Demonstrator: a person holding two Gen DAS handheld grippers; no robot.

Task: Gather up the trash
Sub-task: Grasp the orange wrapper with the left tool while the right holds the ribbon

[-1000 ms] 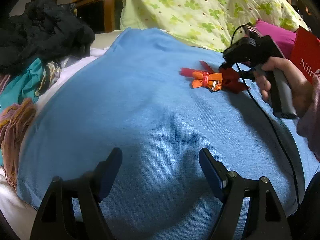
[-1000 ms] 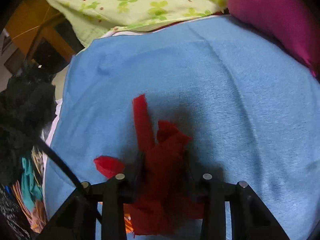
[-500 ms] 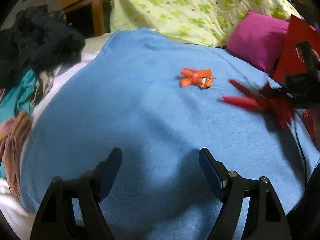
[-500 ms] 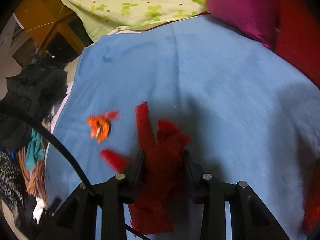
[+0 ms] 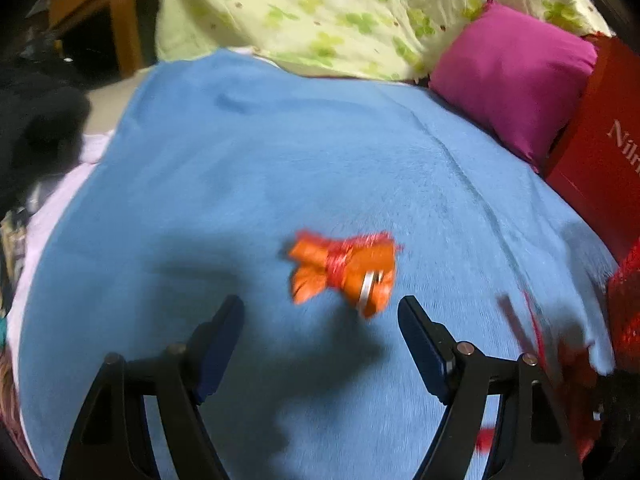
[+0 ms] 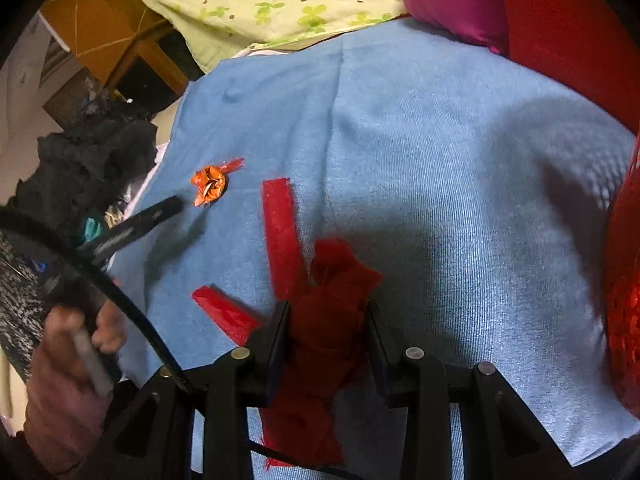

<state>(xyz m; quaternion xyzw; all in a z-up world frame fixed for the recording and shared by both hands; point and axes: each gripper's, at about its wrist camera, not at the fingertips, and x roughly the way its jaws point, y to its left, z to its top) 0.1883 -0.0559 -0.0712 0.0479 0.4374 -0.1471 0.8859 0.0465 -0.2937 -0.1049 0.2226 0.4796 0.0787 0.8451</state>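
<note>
An orange crumpled wrapper (image 5: 344, 270) tied with red string lies on the blue blanket (image 5: 280, 152). My left gripper (image 5: 320, 328) is open, its fingers just short of the wrapper on either side. The wrapper also shows in the right wrist view (image 6: 210, 184), with the left gripper's finger (image 6: 148, 218) near it. My right gripper (image 6: 326, 320) is shut on a bundle of red ribbon scraps (image 6: 328, 312), held above the blanket (image 6: 440, 160). Red strips (image 6: 280, 232) stick out ahead of it.
A red bag (image 5: 600, 168) and a magenta cushion (image 5: 516, 76) stand at the right. A green clover-print quilt (image 5: 340, 12) lies at the back. Dark clothes (image 5: 36, 128) pile at the left. A red mesh thing (image 6: 624, 280) is at the right edge.
My right gripper has lifted the red scraps off the blanket and carried them right, away from the orange wrapper. My left gripper has moved forward until the wrapper sits just ahead of its open fingers.
</note>
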